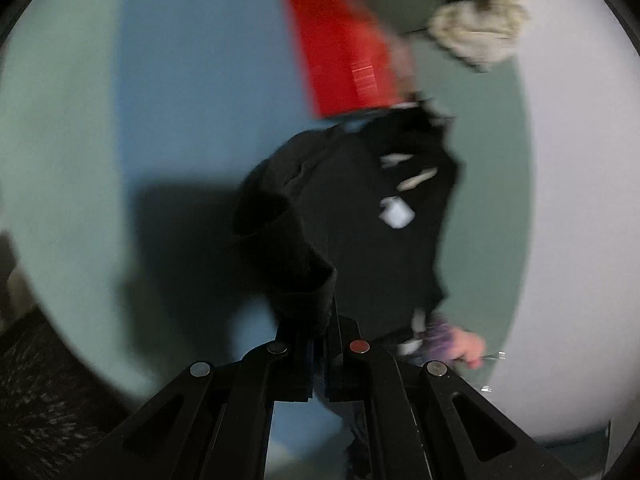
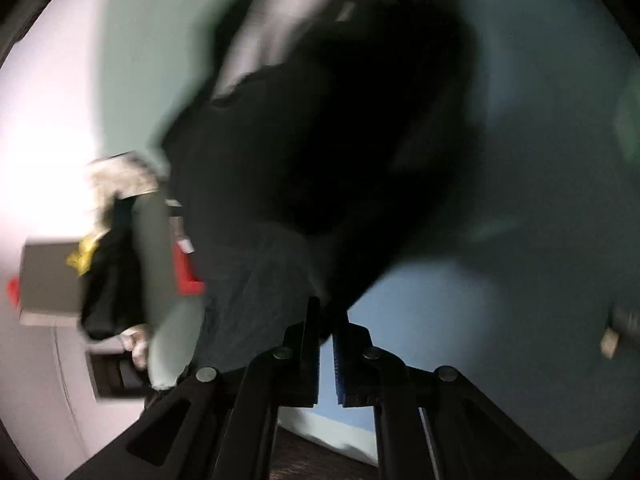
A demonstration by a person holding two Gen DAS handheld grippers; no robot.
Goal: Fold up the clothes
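A black garment (image 1: 360, 216) with a white tag hangs in the air over the blue-green table (image 1: 160, 120). My left gripper (image 1: 320, 320) is shut on a bunched black edge of it. In the right wrist view the same black garment (image 2: 320, 140) fills the middle of the frame, blurred by motion. My right gripper (image 2: 326, 316) is shut on its lower edge, jaws nearly together with cloth pinched at the tips. A hand (image 1: 464, 346) on the other gripper shows past the garment in the left wrist view.
A red box (image 1: 340, 48) stands at the table's far side, also in the right wrist view (image 2: 186, 276). A cream fuzzy cloth (image 1: 476, 32) and a dark clothes pile (image 2: 112, 280) lie near it. White floor (image 1: 580, 200) lies beyond the table edge.
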